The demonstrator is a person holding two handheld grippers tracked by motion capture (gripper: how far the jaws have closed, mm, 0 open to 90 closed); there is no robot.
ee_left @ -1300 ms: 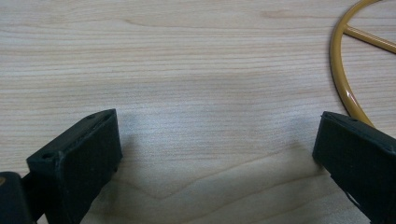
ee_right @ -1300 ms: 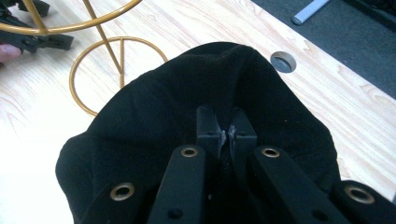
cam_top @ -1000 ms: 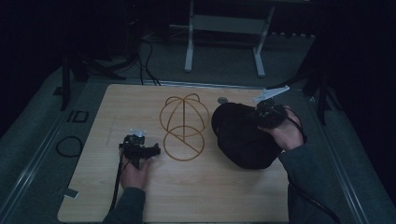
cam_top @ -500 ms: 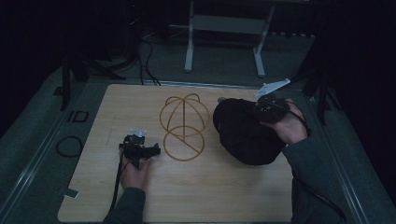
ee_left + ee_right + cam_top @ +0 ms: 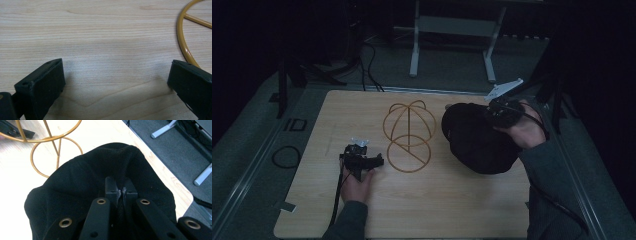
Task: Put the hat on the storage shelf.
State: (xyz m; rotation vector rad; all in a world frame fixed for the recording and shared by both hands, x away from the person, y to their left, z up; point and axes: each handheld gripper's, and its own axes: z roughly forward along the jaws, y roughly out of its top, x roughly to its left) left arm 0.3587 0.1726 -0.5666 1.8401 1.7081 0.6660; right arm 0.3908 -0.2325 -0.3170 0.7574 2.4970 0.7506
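Observation:
A black fabric hat (image 5: 477, 140) hangs over the right half of the wooden table (image 5: 332, 115). My right gripper (image 5: 501, 111) is shut on its far edge and holds it up. In the right gripper view a fold of the hat (image 5: 82, 175) is pinched between the closed jaws of that gripper (image 5: 121, 191). A gold wire hat stand (image 5: 408, 136) rises at the table's middle; its frame (image 5: 50, 142) lies beyond the hat. My left gripper (image 5: 362, 159) rests on the table left of the stand, open, with bare wood between its fingers (image 5: 45, 82). The stand's base ring (image 5: 183, 42) curves past the right jaw.
A metal desk frame (image 5: 452, 45) and cables (image 5: 367, 55) stand on the floor beyond the table's far edge. A black cable loop (image 5: 286, 156) lies off the left edge. Bare wood spreads along the near and left parts of the table.
My right gripper has lifted and carried the hat's edge up and toward the far right, so the hat hangs more stretched. The left gripper has stayed in place.

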